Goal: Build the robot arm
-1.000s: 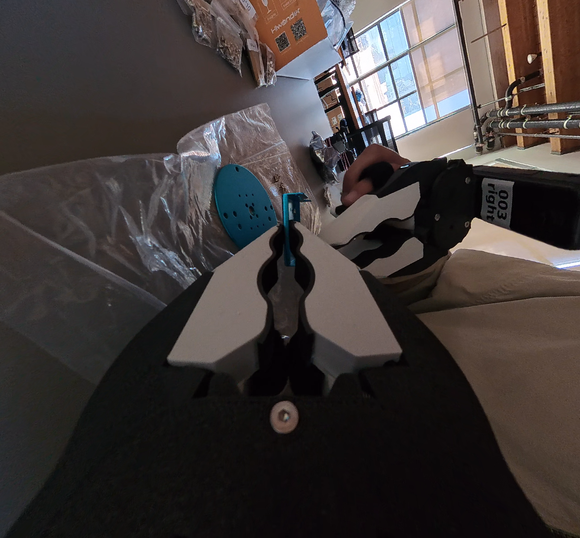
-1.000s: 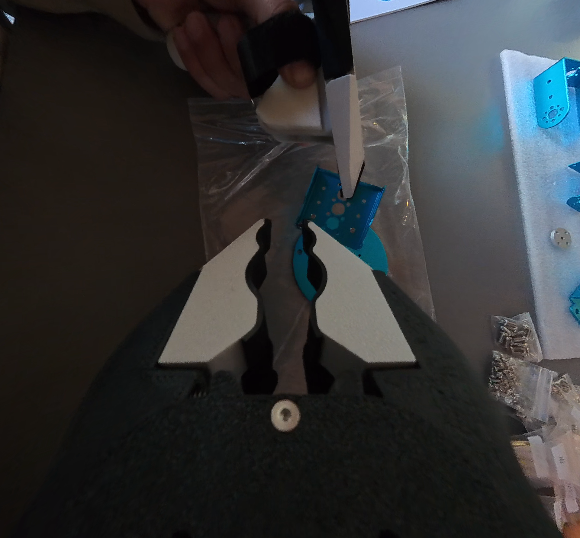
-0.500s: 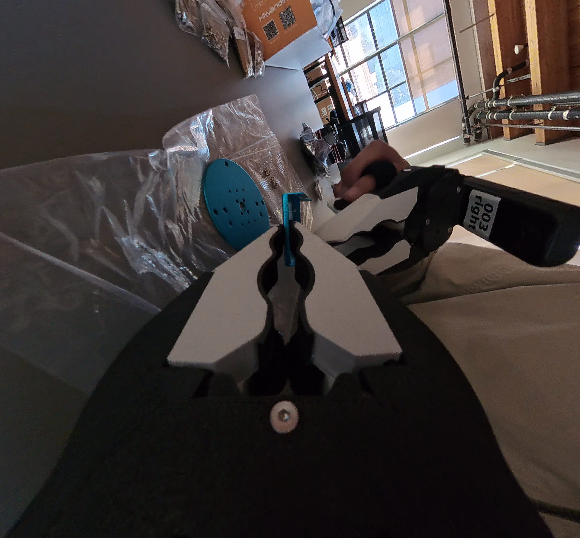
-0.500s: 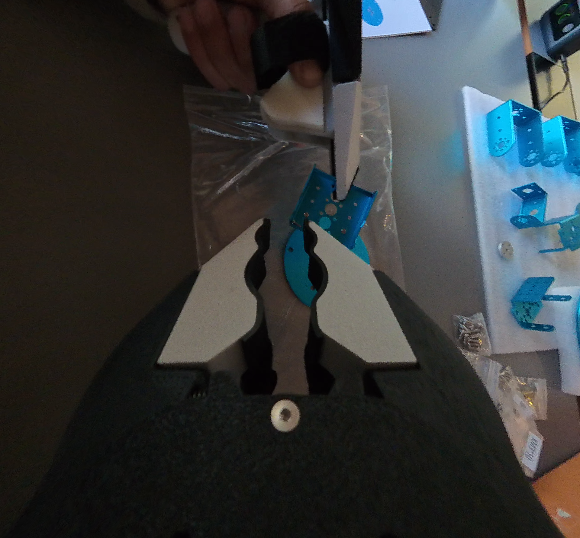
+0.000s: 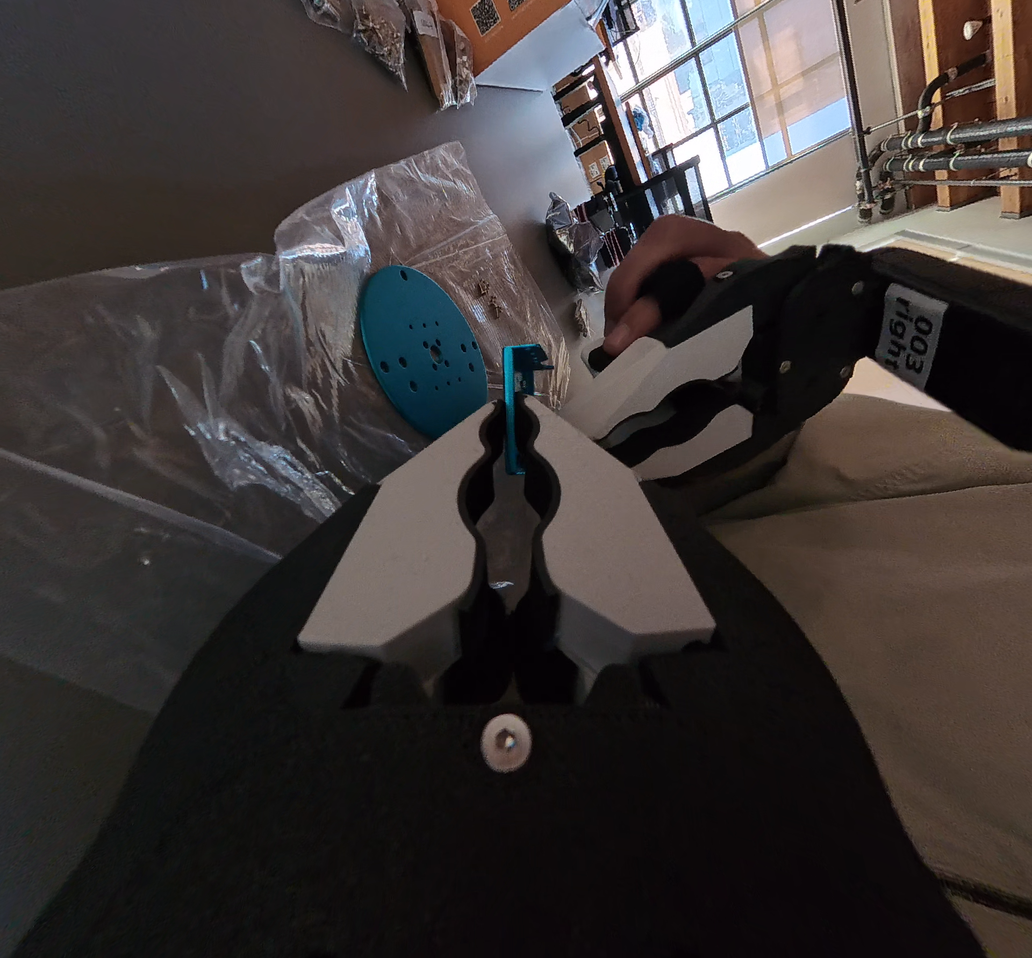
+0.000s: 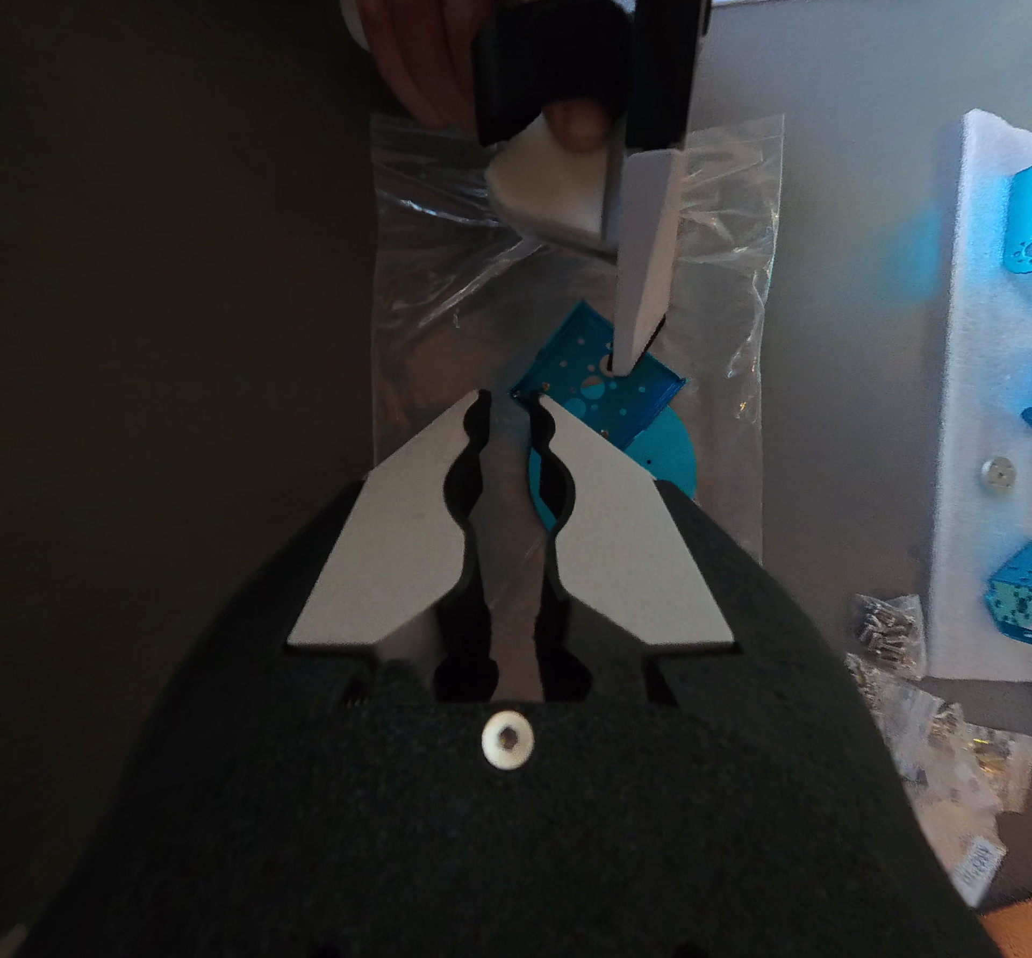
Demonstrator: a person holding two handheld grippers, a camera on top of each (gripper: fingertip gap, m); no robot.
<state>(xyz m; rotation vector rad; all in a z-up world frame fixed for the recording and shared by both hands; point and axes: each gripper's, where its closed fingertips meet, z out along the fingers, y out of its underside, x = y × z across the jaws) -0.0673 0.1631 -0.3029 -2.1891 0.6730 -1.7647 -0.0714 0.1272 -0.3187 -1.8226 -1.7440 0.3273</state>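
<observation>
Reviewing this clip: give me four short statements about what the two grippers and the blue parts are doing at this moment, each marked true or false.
1. The left gripper is shut on the blue bracket. True.
2. The right gripper holds the blue round plate. False: it is open and holds nothing.
3. The round plate lies on a clear plastic bag. True.
4. The bracket is solid, with no holes. False: its face has many holes.

- Left wrist view sits close behind its own fingers, rolled sideways, facing along the table toward far windows (image 5: 743, 65).
- Right wrist view looks steeply down, close over the table.
- Both share the blue round plate (image 5: 419, 350) (image 6: 667, 456) on its clear bag (image 5: 391, 238) (image 6: 447, 272).
</observation>
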